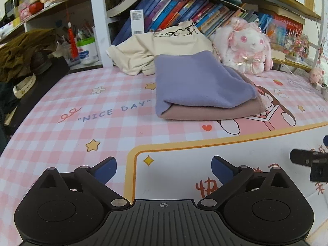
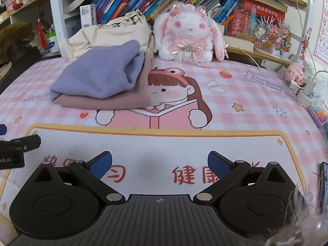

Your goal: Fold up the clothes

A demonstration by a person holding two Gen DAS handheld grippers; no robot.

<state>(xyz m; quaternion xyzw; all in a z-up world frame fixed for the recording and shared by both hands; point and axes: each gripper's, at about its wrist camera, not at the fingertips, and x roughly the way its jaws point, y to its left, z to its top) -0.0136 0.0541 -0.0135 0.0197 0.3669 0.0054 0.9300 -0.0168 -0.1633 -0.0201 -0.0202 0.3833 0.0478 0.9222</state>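
While your left hand-held gripper (image 1: 164,169) hovers over the tabletop (image 1: 61,135) with its blue pads spread wide and nothing between them, your right hand-held gripper (image 2: 160,165) hangs beside it, equally wide apart and empty. Ahead of you, the folded purple garment (image 1: 196,82) lies stacked on the folded mauve garment (image 1: 215,112) on the pink checked mat. Behind that stack, the cream garment (image 1: 143,51) sits rumpled against the bookshelf (image 1: 184,10), next to a white plush rabbit (image 1: 246,45).

Folded lavender garment (image 1: 196,82) stacked on folded mauve garment (image 1: 215,112), crumpled cream garment (image 1: 143,49) just behind
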